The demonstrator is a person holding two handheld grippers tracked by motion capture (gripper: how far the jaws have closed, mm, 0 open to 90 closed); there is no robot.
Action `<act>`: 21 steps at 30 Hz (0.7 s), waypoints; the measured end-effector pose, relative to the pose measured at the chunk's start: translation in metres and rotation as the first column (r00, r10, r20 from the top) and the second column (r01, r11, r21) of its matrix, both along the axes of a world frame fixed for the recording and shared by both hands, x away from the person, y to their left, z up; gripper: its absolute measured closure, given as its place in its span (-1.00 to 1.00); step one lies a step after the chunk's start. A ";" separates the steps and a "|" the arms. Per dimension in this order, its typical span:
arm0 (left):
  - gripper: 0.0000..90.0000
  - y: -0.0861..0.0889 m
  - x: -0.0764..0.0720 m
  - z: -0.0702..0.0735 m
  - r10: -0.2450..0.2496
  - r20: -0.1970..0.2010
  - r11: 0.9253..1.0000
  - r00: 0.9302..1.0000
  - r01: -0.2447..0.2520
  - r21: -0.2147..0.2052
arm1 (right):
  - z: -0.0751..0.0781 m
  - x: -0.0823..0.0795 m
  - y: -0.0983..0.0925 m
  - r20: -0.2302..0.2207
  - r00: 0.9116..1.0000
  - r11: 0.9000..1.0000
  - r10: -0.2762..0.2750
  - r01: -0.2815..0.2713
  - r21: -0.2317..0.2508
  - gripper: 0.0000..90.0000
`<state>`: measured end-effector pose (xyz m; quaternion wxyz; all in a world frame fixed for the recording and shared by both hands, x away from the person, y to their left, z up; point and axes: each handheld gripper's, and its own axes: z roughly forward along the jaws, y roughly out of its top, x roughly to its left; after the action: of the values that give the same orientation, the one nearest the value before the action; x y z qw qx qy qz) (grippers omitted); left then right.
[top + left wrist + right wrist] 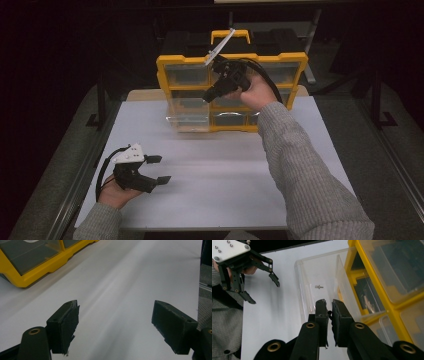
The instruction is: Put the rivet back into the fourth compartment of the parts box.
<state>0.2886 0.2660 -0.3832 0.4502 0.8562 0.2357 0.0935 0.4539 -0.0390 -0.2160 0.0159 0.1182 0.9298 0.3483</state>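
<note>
White tabletop [215,170] carried everything: near its front left corner I kept the left gripper [159,170] idle, jaws spread and empty. Toward the far edge my right gripper [206,98] hung nearly shut, gripping nothing, over the clear drawer [319,290] pulled from the yellow organizer [165,75], probably so the small screw [319,286] inside could be reached.

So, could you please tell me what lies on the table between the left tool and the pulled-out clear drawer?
Nothing: in the high view, only bare white table separates the open left tool from the clear drawer of the yellow organizer.
</note>
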 end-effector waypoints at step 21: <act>-0.53 0.001 0.000 0.000 0.006 -0.004 1.000 1.000 -0.006 -0.011 | -0.002 0.006 0.028 -0.003 0.999 0.999 0.033 -0.033 0.011 0.83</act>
<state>0.2886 0.2667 -0.3836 0.4542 0.8531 0.2397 0.0919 0.4601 -0.0109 -0.2183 0.0079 0.1037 0.9298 0.3532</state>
